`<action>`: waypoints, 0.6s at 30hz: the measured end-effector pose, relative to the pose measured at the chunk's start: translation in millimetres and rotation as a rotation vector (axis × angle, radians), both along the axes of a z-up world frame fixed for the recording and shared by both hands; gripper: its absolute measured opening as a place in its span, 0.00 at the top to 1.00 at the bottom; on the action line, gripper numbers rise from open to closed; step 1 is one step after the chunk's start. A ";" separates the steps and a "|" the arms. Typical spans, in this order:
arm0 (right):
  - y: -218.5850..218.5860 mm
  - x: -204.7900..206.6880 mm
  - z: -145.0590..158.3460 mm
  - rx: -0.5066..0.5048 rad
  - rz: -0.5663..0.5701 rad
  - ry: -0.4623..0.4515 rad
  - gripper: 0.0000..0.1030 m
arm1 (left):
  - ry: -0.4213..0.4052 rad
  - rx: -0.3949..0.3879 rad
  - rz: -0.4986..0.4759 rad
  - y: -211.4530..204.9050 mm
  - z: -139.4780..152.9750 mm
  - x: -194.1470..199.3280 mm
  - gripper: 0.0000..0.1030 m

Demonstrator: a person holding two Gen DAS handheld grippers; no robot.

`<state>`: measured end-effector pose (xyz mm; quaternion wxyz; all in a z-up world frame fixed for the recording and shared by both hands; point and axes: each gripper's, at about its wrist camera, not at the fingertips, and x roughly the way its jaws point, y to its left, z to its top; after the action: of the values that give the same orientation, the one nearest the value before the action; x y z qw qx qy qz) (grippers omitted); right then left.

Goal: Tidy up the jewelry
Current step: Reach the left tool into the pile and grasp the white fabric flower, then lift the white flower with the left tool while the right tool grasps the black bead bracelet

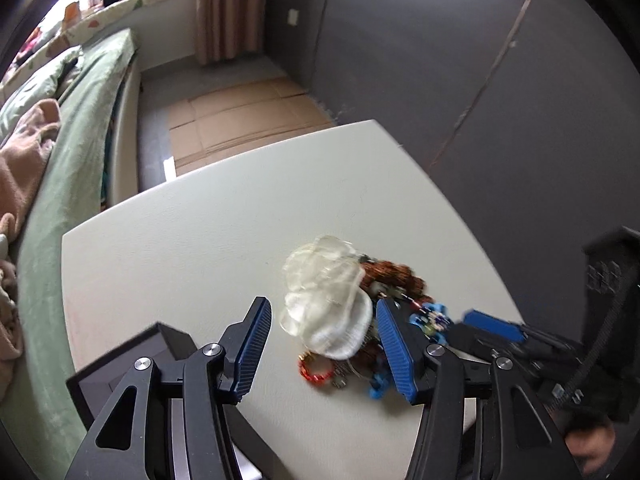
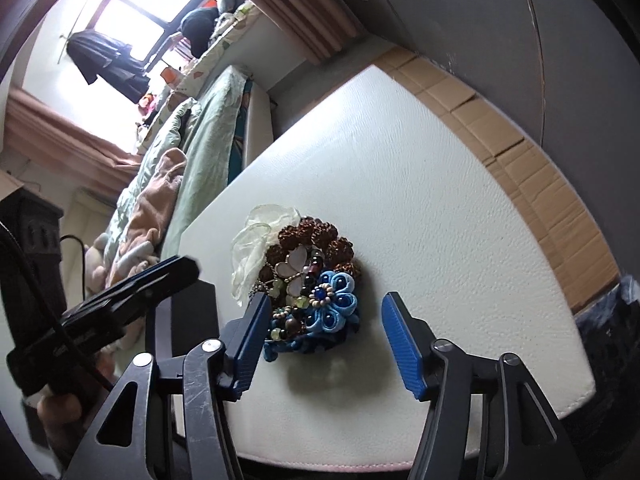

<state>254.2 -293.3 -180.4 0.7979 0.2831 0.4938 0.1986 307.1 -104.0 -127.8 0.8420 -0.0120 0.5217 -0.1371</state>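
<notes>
Left gripper [image 1: 324, 346]: jaws spread, blue pads either side of the white sheer scrunchie [image 1: 326, 304], no clear pressing seen; nothing pinched yet. Right gripper [image 2: 323, 340]: jaws likewise spread, straddling the blue fabric flower [image 2: 334, 304] at the near side of the heap; its left pad sits just beside the beads, the right pad stands apart.

Jewelry heap [image 2: 304, 276]: one tangled cluster near the middle of the white table [image 2: 440, 200], toward its near edge. Brown beaded bracelet [image 2: 320, 240] on top at the far side, pale butterfly brooch [image 2: 294, 268] in the centre, small red ring-shaped piece [image 1: 316, 370] poking out by the left gripper. Dark box [image 1: 132, 356] at the table's near left corner, probably the destination.

Step in hand, as judged: approach and first pick, both tools settling on separate pieces. Next move calls for closing on one item only and lifting slowly, since the pieces overlap and may drag each other.
</notes>
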 end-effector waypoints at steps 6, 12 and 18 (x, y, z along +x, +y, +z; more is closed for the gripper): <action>-5.9 -0.2 -4.5 0.087 -0.009 0.021 0.58 | 0.063 0.019 -0.009 -8.6 -22.3 20.2 0.46; -11.3 1.5 -18.1 0.288 -0.012 0.084 0.65 | 0.132 -0.034 -0.016 -8.1 -38.1 21.7 0.99; 4.9 0.1 -23.6 0.274 -0.018 0.138 0.66 | 0.054 -0.080 -0.006 3.7 -11.3 1.5 1.00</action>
<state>254.2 -288.3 -204.1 0.7177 0.4067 0.5131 0.2372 308.6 -100.3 -139.0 0.8259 -0.0479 0.5384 -0.1602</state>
